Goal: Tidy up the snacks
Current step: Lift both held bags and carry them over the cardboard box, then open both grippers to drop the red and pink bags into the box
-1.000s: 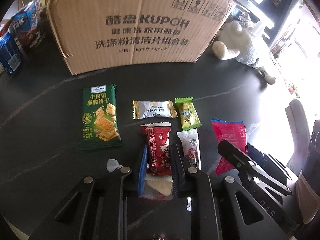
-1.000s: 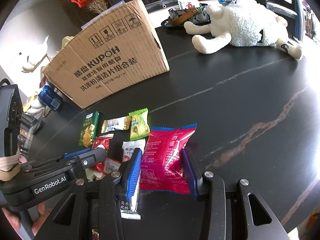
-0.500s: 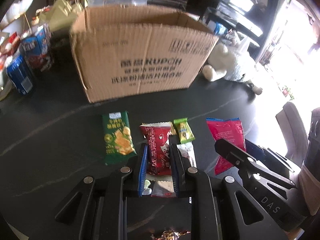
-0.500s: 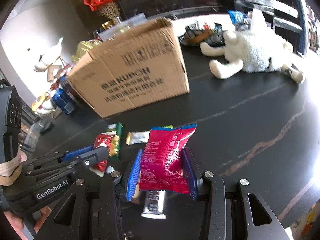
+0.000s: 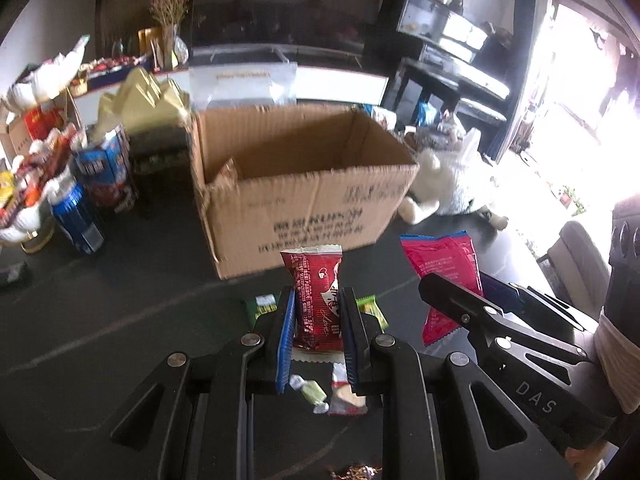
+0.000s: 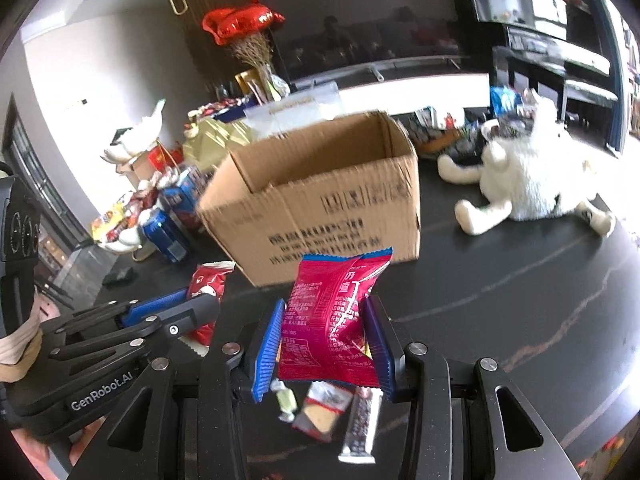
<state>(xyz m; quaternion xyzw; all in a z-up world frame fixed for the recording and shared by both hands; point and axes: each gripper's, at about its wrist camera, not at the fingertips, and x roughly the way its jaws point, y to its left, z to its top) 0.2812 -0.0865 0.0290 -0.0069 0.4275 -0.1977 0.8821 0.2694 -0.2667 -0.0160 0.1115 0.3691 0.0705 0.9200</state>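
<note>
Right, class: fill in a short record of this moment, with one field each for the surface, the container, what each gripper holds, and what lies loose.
surface: dark table
container: open cardboard box, upright
left gripper: shut on dark red snack packet
right gripper: shut on pink snack bag
loose: small wrapped snacks on the table
beside box: white plush toy, blue cans

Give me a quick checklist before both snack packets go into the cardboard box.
1. Left gripper shut on dark red packet: ok.
2. Right gripper shut on pink packet: ok.
3. Cardboard box open at the top: ok.
4. Room inside the box: cannot tell, floor hidden.
5. Packets lifted off the table: ok.
6. Grippers over the box opening: not ok, both sit in front of it.
</note>
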